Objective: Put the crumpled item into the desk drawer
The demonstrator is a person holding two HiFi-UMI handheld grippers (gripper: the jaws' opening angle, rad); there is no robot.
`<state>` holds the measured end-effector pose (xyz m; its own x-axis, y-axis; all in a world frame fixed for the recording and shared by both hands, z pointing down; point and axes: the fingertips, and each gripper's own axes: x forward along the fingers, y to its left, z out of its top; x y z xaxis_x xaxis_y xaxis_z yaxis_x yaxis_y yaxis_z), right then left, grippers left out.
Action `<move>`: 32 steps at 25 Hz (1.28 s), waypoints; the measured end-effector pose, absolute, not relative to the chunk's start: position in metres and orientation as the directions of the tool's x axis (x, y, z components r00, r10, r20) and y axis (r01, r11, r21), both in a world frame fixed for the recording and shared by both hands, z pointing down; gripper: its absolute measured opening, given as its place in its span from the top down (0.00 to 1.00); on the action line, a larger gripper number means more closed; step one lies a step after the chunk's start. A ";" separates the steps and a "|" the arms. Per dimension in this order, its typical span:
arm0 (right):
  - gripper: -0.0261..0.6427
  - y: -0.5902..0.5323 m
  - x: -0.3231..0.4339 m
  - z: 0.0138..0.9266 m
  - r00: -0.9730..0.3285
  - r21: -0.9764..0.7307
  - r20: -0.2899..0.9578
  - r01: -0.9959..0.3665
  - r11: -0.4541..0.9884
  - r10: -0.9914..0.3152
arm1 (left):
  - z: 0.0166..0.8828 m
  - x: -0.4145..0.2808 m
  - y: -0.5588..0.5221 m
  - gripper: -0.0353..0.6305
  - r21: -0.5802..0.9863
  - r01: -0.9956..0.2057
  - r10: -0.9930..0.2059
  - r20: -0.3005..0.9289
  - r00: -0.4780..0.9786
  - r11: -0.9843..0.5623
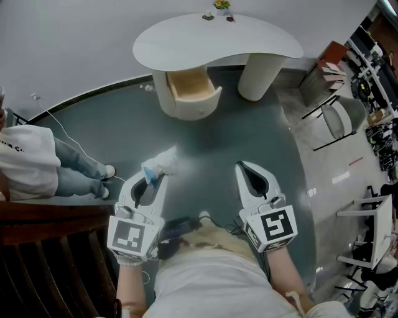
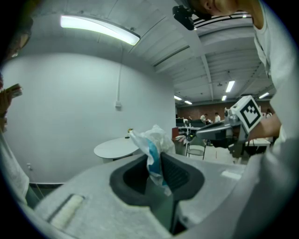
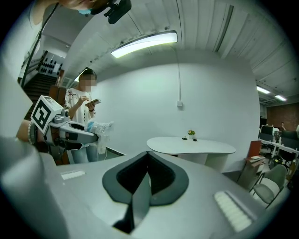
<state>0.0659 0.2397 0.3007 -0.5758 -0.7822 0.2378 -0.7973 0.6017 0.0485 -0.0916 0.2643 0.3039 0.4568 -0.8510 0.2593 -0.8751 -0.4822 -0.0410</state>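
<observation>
Lightness and softness seem to mark the crumpled item (image 1: 160,164), a thin wad pinched at its lower end in the closed left claw (image 1: 155,176), well short of the open drawer (image 1: 202,103); a hold on its bunched middle would slip less, while the right claw (image 1: 243,168) is closed on nothing.

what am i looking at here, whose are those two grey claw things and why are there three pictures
There is no robot here: a person holds a two-jaw gripper in each hand. The head view looks down from a camera on that person's head. The other two views come from cameras riding on the grippers. The left gripper pinches a crumpled white-and-blue wrapper. The right gripper is shut and empty. Ahead stands a white desk with its drawer open, and a small plant sits on top. A bystander stands at the left.
</observation>
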 end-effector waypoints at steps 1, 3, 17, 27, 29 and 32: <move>0.95 0.241 0.066 0.300 -0.580 0.048 0.237 -0.794 0.605 -0.780 | 0.302 -0.091 0.265 0.85 -0.038 -0.877 -0.852 0.263 0.453 -0.478; 0.96 0.242 0.066 0.300 -0.585 0.045 0.234 -0.791 0.610 -0.776 | 0.299 -0.090 0.264 0.85 -0.044 -0.882 -0.857 0.263 0.442 -0.469; 0.96 0.237 0.093 0.302 -0.609 0.041 0.223 -0.774 0.632 -0.761 | 0.297 -0.068 0.267 0.85 -0.079 -0.904 -0.888 0.244 0.390 -0.419; 0.95 0.235 0.113 0.306 -0.623 0.046 0.199 -0.765 0.642 -0.756 | 0.303 -0.051 0.273 0.85 -0.096 -0.919 -0.901 0.258 0.348 -0.382; 0.95 0.235 0.113 0.306 -0.628 0.054 0.200 -0.759 0.649 -0.752 | 0.301 -0.051 0.272 0.85 -0.110 -0.919 -0.905 0.252 0.343 -0.379; 0.95 0.236 0.113 0.309 -0.631 0.050 0.202 -0.757 0.651 -0.749 | 0.299 -0.049 0.271 0.85 -0.108 -0.919 -0.908 0.233 0.347 -0.379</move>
<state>0.1132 0.2358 0.3093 -0.6309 -0.7490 0.2025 -0.7572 0.6513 0.0497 -0.0492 0.2712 0.2987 0.3471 -0.9085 0.2329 -0.9192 -0.3788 -0.1078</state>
